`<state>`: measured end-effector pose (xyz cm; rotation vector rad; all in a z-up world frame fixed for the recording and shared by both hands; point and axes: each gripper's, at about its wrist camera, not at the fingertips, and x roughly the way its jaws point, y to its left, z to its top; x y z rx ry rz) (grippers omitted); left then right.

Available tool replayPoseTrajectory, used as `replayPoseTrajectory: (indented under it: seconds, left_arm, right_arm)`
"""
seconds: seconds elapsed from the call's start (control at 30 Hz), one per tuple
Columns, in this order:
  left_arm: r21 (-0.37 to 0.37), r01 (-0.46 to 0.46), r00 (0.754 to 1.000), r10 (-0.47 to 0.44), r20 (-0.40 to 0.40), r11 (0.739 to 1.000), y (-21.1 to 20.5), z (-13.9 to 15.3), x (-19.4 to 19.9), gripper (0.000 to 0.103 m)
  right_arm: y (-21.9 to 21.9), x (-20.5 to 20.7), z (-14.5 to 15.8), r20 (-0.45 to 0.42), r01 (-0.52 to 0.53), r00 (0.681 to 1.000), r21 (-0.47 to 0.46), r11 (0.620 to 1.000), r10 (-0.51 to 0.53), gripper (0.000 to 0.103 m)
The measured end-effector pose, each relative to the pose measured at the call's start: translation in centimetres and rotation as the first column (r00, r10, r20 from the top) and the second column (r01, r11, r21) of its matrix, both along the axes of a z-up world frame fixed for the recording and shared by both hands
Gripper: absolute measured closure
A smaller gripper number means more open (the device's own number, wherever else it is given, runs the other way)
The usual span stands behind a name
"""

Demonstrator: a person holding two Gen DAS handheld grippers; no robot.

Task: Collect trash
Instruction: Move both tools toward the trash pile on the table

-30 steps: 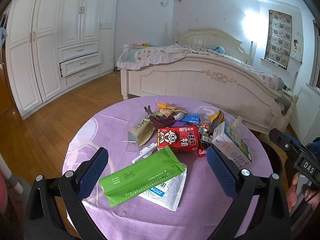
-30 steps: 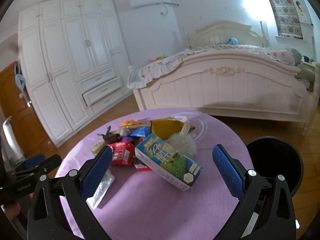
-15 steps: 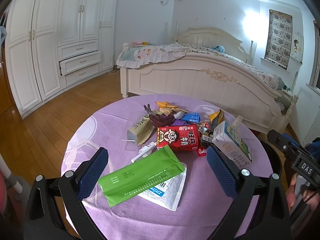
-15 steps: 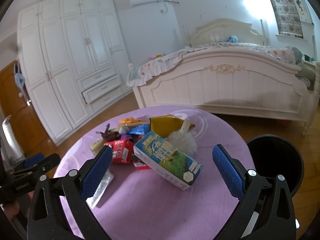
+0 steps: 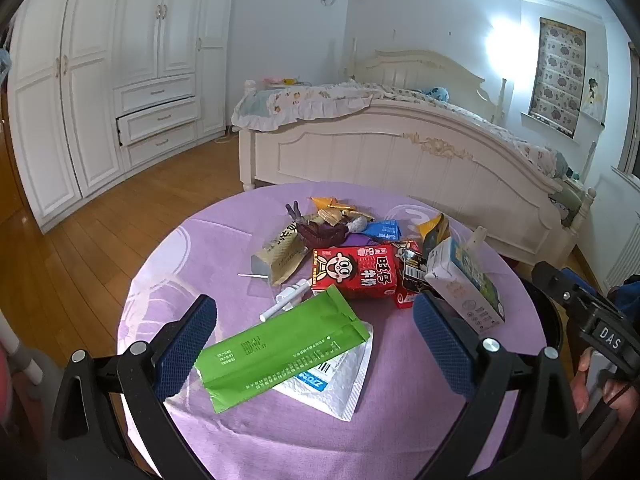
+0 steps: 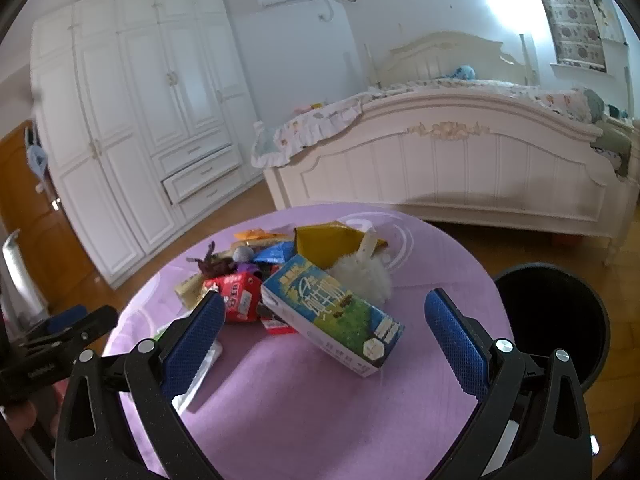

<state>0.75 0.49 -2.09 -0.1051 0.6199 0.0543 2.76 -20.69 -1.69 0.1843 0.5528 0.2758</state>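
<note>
Trash pile point(image 5: 352, 264) on table point(image 5: 400, 432); bin point(image 6: 556, 320) right.

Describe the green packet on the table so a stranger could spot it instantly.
On the round purple-clothed table the trash sits in one heap. The green packet lies flat at the near edge of that heap, between the open left claw, on top of a white mailer. It is the only bright green piece, long and flat.

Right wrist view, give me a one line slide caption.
Open right gripper hovers before a blue milk carton amid trash on the purple table, black bin alongside.
</note>
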Motion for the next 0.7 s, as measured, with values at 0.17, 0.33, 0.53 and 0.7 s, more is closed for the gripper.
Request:
replayPoseTrajectory:
  seconds: [0.17, 0.33, 0.53, 0.7]
  left_arm:
    - [-0.010, 0.001, 1.000, -0.001, -0.018, 1.000, 0.2, -0.2, 0.2, 0.005]
    - [-0.013, 0.002, 0.999, -0.002, -0.033, 1.000, 0.3, -0.4, 0.5, 0.005]
    - [-0.032, 0.006, 0.998, -0.008, -0.059, 0.999, 0.8, -0.9, 1.2, 0.005]
    - [-0.118, 0.016, 0.996, -0.027, -0.090, 0.993, 3.2, -2.3, 2.0, 0.005]
  right_arm:
    - [-0.2, 0.2, -0.2, -0.034, 0.001, 0.999, 0.001, 1.000, -0.001, 0.004]
    - [-0.4, 0.5, -0.5, -0.032, 0.001, 0.999, 0.003, 1.000, -0.001, 0.004]
    - [-0.6, 1.3, -1.0, -0.012, 0.000, 1.000, 0.000, 1.000, 0.000, 0.004]
    - [-1.1, 2.5, -1.5, -0.006, -0.013, 1.000, -0.021, 1.000, 0.013, 0.004]
